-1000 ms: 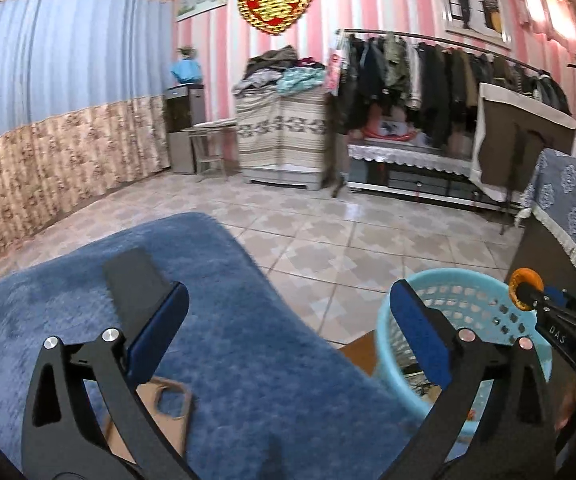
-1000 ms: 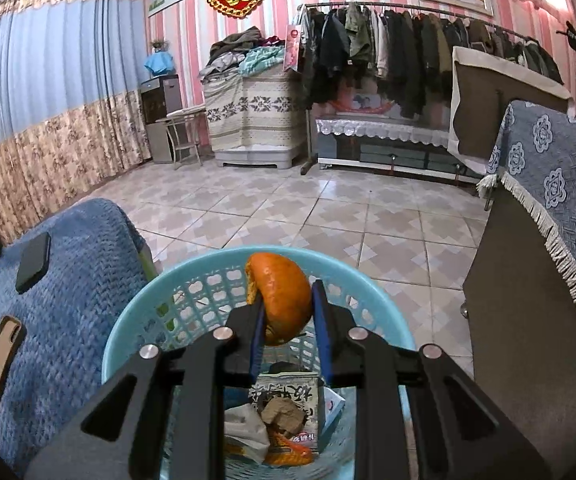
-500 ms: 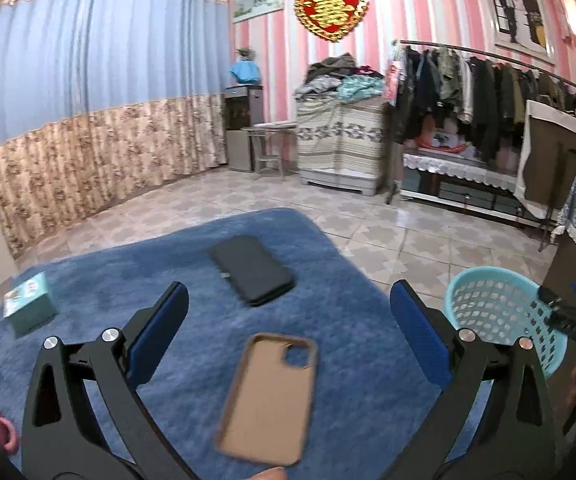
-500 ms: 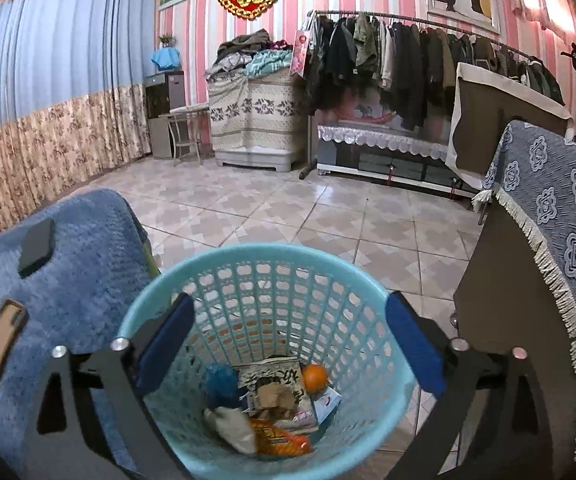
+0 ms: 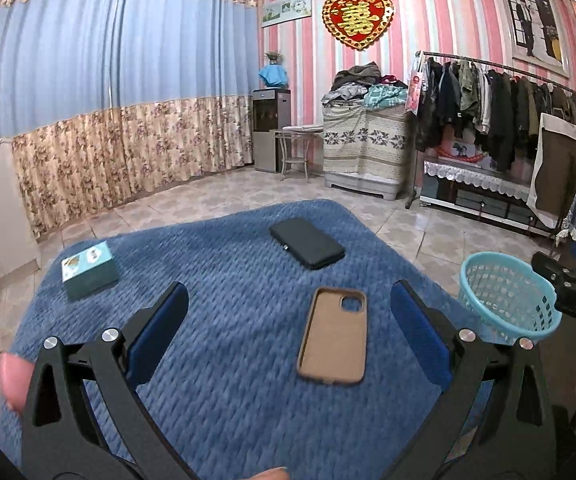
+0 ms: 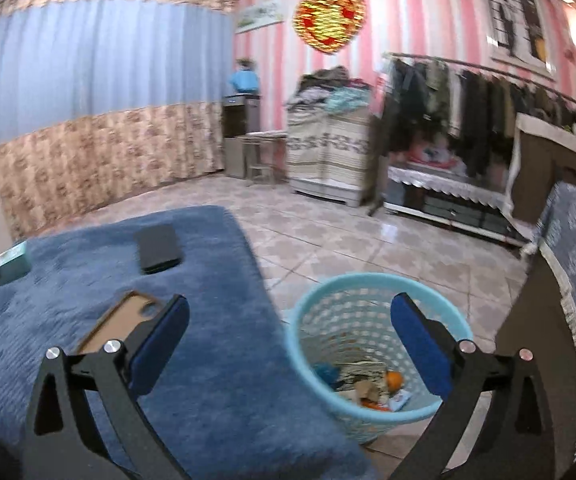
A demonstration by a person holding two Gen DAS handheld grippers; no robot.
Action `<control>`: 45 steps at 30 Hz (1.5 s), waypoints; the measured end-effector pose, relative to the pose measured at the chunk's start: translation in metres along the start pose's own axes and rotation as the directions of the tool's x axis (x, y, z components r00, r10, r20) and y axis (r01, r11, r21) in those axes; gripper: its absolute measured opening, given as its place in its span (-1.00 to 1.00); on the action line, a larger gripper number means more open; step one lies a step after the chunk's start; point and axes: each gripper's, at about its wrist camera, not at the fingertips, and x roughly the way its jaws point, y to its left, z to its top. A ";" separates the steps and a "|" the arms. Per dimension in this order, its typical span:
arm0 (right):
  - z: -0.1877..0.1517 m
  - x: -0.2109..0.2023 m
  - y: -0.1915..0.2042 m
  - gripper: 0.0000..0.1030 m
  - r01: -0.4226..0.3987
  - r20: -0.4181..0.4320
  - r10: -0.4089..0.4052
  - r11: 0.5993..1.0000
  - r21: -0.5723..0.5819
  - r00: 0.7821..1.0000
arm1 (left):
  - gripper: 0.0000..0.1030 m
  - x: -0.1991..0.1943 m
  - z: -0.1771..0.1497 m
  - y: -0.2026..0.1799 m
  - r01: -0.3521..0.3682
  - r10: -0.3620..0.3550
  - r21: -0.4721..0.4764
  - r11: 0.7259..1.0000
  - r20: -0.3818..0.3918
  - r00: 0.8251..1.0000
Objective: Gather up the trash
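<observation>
Blue textured cover (image 5: 216, 320) spreads over the tabletop and fills the lower half of both views, tiled floor beyond it. Light blue mesh basket (image 6: 371, 356) stands on the floor just beside the cover's right edge, holding the trash (image 6: 371, 388): an orange piece, wrappers, something blue, all a bit blurred so exact items are hard to tell. Left gripper (image 5: 288, 336) hangs over the cover with jaws wide apart, nothing between them. Right gripper (image 6: 288, 340) also spread wide and empty, its left finger over the cover, its right one over the basket. Teal box (image 5: 89, 270) sits near the cover's far left corner. Black phone (image 5: 307, 243) lies flat toward the far edge. Tan phone case (image 5: 333, 335) lies open side up, nearer than the phone, between the left gripper's fingers in that view.
</observation>
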 end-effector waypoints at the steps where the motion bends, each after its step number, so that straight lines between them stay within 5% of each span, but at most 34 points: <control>1: 0.000 -0.005 0.009 0.92 -0.019 0.005 0.019 1.000 -0.005 1.000 | 0.90 -0.002 -0.002 0.001 -0.003 0.003 -0.001 1.000 0.000 1.000; 6: -0.011 -0.020 0.044 0.91 -0.100 -0.022 0.100 0.995 0.005 0.995 | 0.90 -0.017 -0.018 0.019 -0.025 0.025 -0.010 1.000 -0.003 1.000; 12: -0.035 -0.030 0.072 0.91 -0.102 -0.027 0.101 0.993 -0.064 0.995 | 0.90 -0.026 -0.031 0.042 -0.070 0.070 -0.064 0.995 0.002 0.998; 45: -0.048 -0.036 0.080 0.91 -0.202 0.016 0.203 0.977 -0.067 0.979 | 0.90 -0.025 -0.055 0.041 -0.098 0.099 -0.069 0.993 0.008 0.995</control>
